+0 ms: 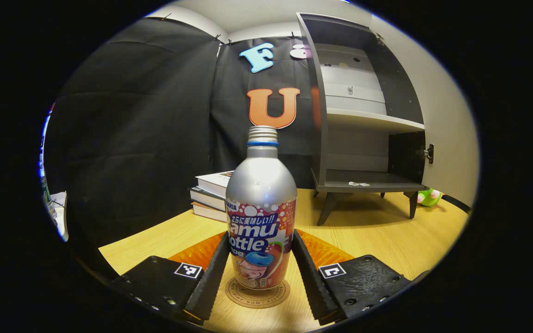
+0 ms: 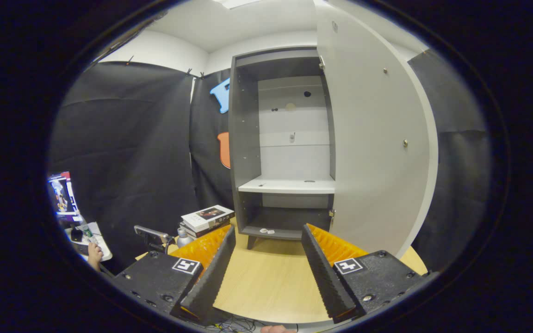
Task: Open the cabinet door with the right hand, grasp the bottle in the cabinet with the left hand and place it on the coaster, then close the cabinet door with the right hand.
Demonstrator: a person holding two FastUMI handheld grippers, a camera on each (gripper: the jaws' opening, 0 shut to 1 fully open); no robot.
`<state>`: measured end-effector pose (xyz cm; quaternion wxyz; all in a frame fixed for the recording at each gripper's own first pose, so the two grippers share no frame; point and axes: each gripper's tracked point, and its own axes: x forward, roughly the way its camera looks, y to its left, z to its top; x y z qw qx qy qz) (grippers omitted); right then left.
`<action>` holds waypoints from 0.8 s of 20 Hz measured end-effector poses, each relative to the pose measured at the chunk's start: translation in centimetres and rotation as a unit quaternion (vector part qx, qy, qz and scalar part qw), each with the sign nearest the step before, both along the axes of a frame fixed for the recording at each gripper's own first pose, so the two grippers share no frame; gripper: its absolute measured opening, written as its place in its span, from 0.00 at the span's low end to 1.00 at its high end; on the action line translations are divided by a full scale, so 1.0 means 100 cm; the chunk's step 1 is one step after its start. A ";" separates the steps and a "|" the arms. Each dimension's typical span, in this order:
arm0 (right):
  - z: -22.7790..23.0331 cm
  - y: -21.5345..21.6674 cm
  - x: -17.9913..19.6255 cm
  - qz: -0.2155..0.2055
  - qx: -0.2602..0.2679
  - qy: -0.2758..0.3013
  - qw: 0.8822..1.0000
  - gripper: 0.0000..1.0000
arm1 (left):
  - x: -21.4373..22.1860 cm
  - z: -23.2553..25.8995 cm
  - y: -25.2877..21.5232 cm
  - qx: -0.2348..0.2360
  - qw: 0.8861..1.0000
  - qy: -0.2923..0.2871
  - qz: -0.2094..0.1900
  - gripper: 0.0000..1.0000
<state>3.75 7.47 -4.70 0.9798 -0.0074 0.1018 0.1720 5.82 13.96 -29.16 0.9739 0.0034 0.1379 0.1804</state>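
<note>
The cabinet stands ahead of the right gripper, whose fingers are spread wide on nothing; its door, swung open to that gripper's right, awaits closing. First the left gripper, parted and flanking the aluminium bottle without clear contact, should back straight off, leaving it upright on the coaster.
</note>
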 end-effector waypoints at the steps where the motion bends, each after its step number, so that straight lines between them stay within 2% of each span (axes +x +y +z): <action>1: -0.001 0.003 0.000 0.001 -0.002 0.001 1.000 0.90 | -0.001 -0.003 0.000 -0.005 1.000 0.000 0.001 0.77; 12: 0.002 0.017 0.000 0.002 -0.006 -0.002 1.000 0.90 | -0.013 -0.034 0.010 -0.026 0.999 0.035 -0.003 0.77; 16: 0.001 0.015 -0.001 -0.001 -0.014 -0.002 1.000 0.91 | -0.019 -0.032 0.006 -0.015 1.000 0.025 -0.010 0.77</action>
